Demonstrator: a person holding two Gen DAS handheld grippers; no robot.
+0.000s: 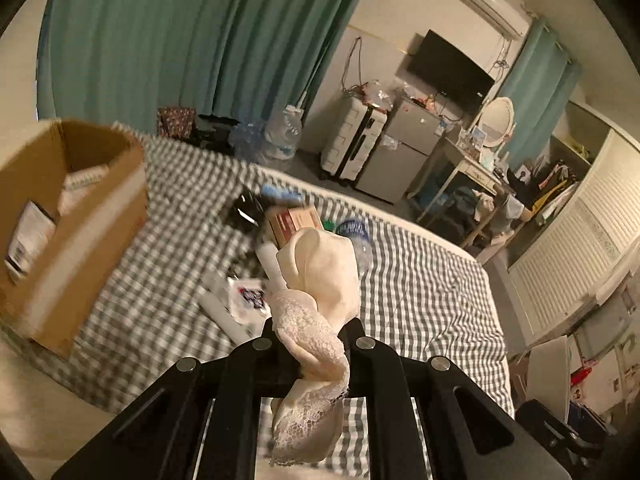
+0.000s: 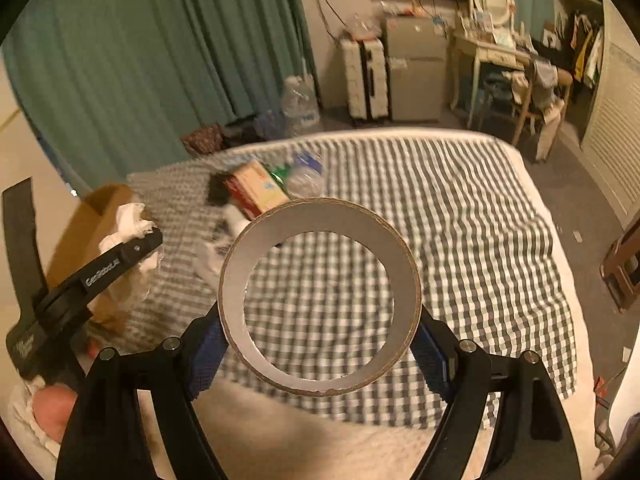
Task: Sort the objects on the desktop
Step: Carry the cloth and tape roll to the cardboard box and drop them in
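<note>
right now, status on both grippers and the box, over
Left gripper shut on lace cloth. Right gripper clamps tape roll. Cardboard box open on the bed, nothing blocking it.

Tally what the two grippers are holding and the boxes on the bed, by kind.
Lace-trimmed cream cloth, in left gripper: 1
Tape roll, in right gripper: 1
Open cardboard box: 1
Small carton in the pile: 1
Total: 4

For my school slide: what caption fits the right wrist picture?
Right claw holds a tape roll above the checked bed.
</note>
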